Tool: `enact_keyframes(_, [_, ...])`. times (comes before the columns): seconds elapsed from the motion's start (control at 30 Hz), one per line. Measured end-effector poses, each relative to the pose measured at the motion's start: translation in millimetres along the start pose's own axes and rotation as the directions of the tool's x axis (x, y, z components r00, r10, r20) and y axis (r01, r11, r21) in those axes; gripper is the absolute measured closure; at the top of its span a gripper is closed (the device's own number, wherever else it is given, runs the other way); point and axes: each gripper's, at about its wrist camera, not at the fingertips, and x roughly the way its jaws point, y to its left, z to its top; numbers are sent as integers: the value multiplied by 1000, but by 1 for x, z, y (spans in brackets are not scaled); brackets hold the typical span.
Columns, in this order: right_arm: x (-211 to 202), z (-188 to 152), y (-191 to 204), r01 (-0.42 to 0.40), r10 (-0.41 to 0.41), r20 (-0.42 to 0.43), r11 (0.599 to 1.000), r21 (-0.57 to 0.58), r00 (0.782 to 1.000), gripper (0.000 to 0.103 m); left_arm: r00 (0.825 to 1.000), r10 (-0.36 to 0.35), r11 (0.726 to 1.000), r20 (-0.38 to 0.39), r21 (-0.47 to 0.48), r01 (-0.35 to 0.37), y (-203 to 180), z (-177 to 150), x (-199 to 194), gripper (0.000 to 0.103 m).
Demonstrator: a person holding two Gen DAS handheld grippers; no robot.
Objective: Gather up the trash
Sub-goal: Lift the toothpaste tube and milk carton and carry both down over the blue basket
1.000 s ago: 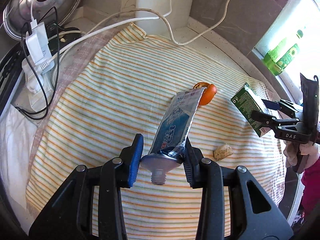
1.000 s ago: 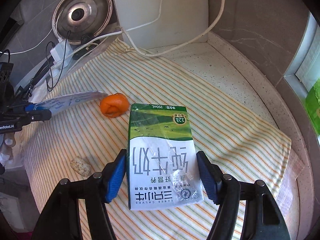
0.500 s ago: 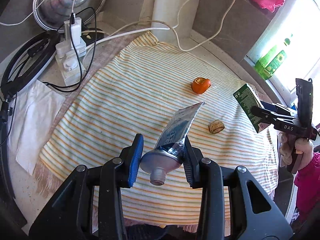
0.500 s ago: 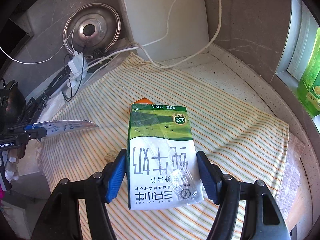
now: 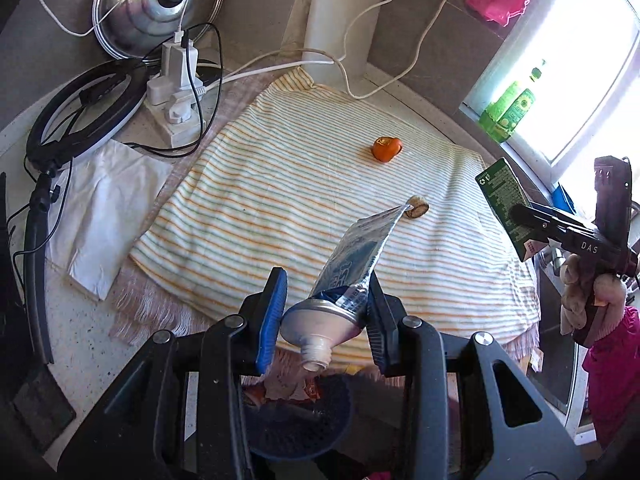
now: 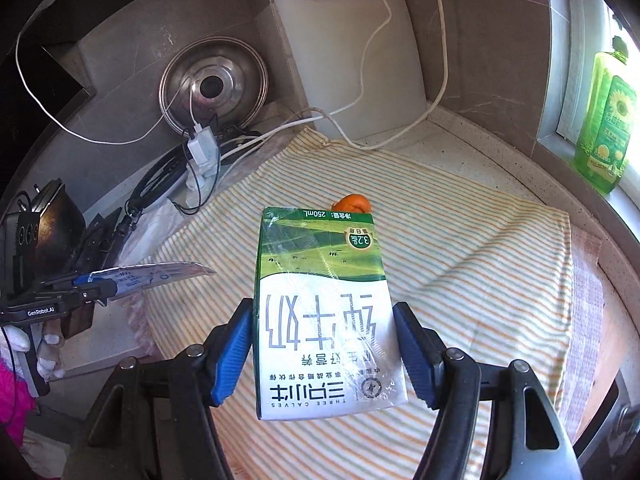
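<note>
My left gripper (image 5: 326, 314) is shut on a squeezed toothpaste tube (image 5: 352, 256), cap end toward the camera, held above the near edge of the striped cloth (image 5: 280, 200). My right gripper (image 6: 324, 350) is shut on a green and white milk carton (image 6: 320, 304), held above the cloth; the carton also shows at the right of the left wrist view (image 5: 506, 204). An orange peel (image 5: 386, 148) and a small brown cork-like piece (image 5: 418, 210) lie on the cloth. A dark blue mesh bin (image 5: 296, 424) with wrappers inside sits below my left gripper.
A power strip with chargers and cables (image 5: 176, 92), a pot lid (image 5: 156, 4), a ring light (image 5: 80, 108) and a white napkin (image 5: 104, 212) are at the left. A white cutting board (image 6: 348, 60) leans on the wall. A green bottle (image 6: 604, 120) stands on the windowsill.
Both grippers have pulled back and up from the cloth with the tube and the carton. The bin has come into view under my left gripper.
</note>
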Motion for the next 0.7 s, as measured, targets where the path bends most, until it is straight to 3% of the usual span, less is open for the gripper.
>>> enact_keyframes(0.7, [-63,-122,104,-12,4,38,979,202,999,33,990,-122,986,-78,108,130,25,-93,-67,66])
